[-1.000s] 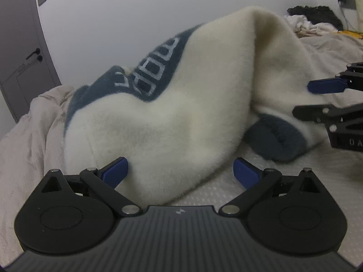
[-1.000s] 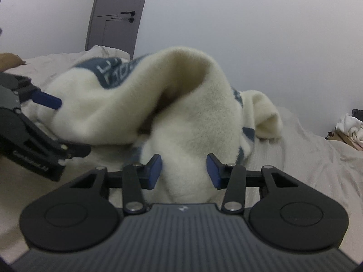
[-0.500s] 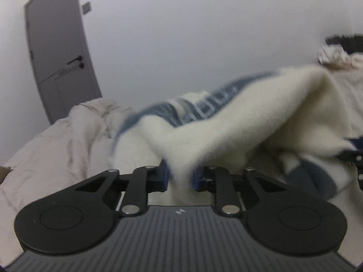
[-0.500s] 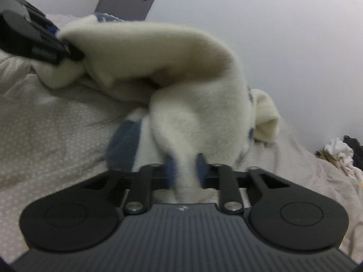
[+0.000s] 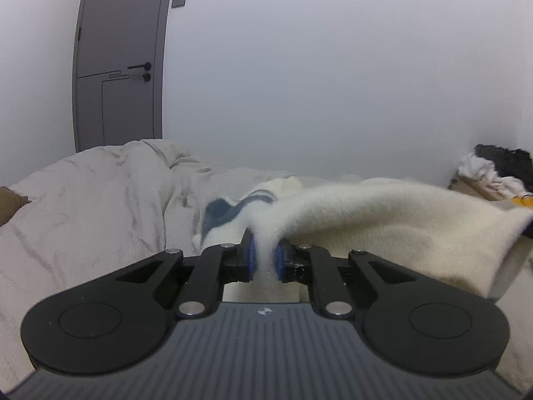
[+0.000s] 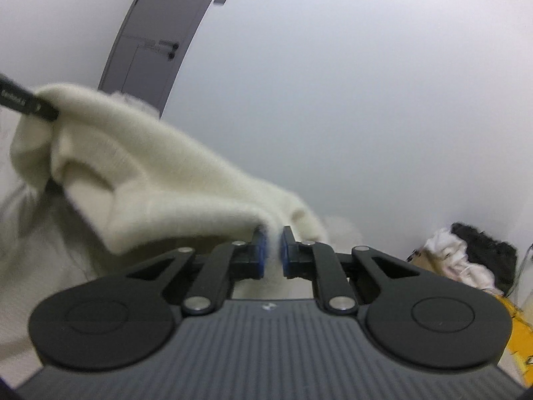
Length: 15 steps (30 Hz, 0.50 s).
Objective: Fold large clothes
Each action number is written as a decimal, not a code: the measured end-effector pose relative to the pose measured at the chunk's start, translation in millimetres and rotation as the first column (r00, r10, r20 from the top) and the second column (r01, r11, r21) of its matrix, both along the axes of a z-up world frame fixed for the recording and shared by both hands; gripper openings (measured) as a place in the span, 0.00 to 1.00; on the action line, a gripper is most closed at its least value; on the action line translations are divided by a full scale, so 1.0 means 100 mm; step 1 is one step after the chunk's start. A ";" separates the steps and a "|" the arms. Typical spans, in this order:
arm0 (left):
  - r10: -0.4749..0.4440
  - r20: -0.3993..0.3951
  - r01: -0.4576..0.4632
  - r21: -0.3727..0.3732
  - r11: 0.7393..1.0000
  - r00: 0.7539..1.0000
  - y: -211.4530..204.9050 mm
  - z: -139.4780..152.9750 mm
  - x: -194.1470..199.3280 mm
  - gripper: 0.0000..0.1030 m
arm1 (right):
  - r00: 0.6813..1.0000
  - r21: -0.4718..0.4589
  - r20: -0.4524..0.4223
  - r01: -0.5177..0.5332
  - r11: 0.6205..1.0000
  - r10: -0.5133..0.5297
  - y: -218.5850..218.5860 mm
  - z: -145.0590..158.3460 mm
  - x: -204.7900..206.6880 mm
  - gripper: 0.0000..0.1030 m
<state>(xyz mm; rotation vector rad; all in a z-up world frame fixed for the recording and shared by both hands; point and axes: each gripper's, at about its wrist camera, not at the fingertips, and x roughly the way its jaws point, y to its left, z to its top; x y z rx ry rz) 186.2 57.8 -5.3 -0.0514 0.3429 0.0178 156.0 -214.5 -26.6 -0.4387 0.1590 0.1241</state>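
Left wrist view: left gripper (image 5: 265, 258) closing, right gripper (image 6: 271, 253) clamped, on cream sweater (image 5: 383, 213).

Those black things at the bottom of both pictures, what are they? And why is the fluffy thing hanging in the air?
They are grabbers, like big tweezers. A person holds one in each hand, and each has a small camera looking along its two fingers, so there is one picture from each hand.

In the left hand's picture, the left gripper has its blue pads closing on the edge of a fluffy cream sweater with blue patches. In the right hand's picture, the right gripper is pinched shut on another part of the same sweater. You can see the left one again at the far left edge there.

The sweater stretches between the two, over a bed with beige covers. Behind are a grey door and a heap of other clothes in the corner.
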 end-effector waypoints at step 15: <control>-0.134 -0.081 0.120 -0.157 0.980 0.988 -0.24 0.16 -1.81 0.14 | 0.997 0.200 -0.008 0.072 0.977 -0.072 -0.57 0.35 -1.21 0.12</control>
